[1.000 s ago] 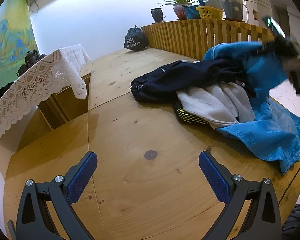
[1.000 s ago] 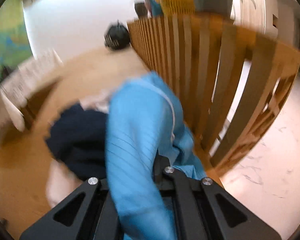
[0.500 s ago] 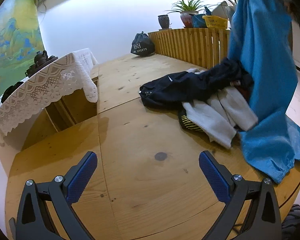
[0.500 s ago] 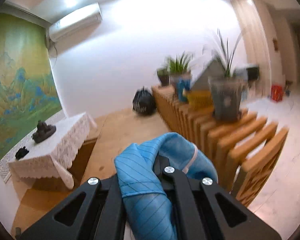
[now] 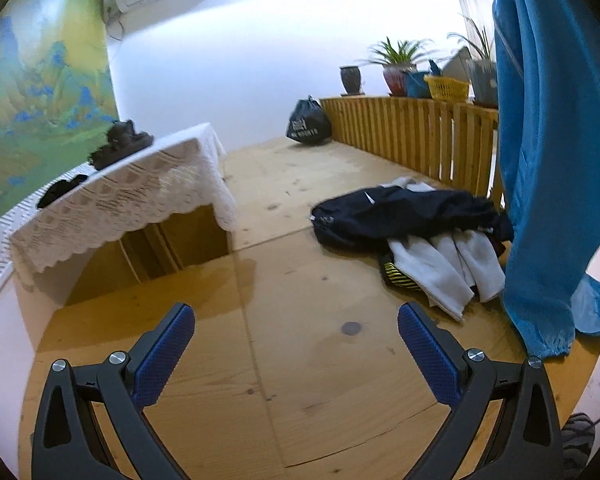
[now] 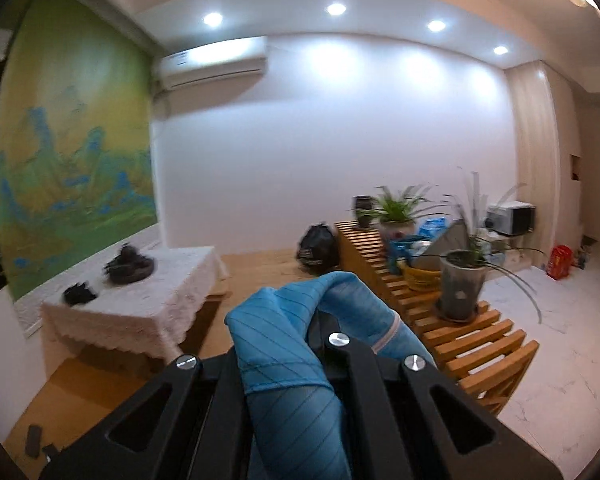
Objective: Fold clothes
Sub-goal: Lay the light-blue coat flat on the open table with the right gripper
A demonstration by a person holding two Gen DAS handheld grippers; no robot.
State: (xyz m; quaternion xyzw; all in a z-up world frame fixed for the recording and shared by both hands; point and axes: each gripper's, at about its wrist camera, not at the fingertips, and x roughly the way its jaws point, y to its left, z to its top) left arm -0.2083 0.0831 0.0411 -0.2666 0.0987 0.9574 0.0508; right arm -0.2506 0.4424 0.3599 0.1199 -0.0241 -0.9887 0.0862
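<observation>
A blue striped garment point(image 5: 548, 168) hangs tall at the right of the left wrist view, its hem resting on the wooden platform point(image 5: 300, 360). My right gripper point(image 6: 320, 320) is shut on a bunched part of that blue garment point(image 6: 284, 344), held high; cloth wraps over its fingers and hides the tips. A pile of clothes lies beside the hanging cloth: a dark navy jacket point(image 5: 404, 216), white garments point(image 5: 444, 268) and a yellow-striped black piece point(image 5: 400, 280). My left gripper point(image 5: 296, 340) is open over bare wood, well short of the pile.
A low table under a white lace cloth point(image 5: 132, 200) stands at the left with dark items on it. A slatted wooden railing point(image 5: 412, 140) with potted plants point(image 6: 460, 280) and a yellow basket point(image 5: 448, 88) borders the right. A black bag point(image 5: 308, 126) sits at the far end.
The right gripper rose steeply with the blue garment, lifting it off the pile until it hangs nearly full length. The left gripper lifted and drew back a little, staying open.
</observation>
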